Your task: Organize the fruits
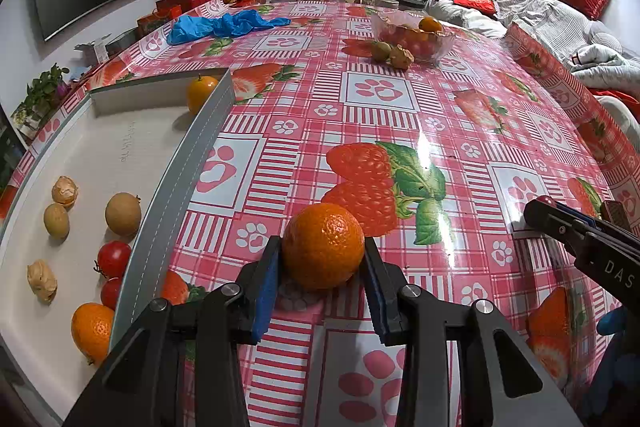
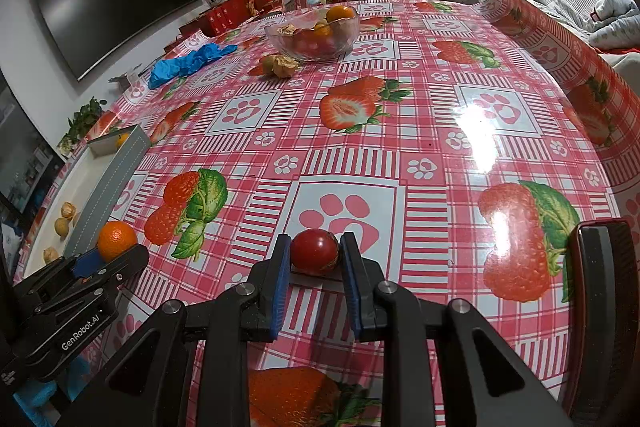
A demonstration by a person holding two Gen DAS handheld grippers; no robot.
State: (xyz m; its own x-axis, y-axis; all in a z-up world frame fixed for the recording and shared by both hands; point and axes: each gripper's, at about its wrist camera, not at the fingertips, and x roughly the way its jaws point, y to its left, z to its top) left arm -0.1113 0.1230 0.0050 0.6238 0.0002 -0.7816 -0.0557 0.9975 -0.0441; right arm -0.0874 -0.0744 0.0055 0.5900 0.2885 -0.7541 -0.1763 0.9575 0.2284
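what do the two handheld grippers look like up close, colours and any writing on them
Both the left gripper and the right gripper are matte black frames with triangular cut-outs, silver round bolts at the pivots and blue ribbed pads inside each finger. White "GenRobot.AI" lettering runs along the left one's side; "DAS" shows on the right one's.

Both views are bright and sharp, lit by indoor light from above. White glare sits on the glossy tablecloth (image 2: 486, 143), strongest in the right wrist view, with a thinner streak in the left wrist view. Fisheye distortion bends the counter (image 1: 400, 131) into a dome, and dark vignetting fills the corners. Shadows are short and soft.
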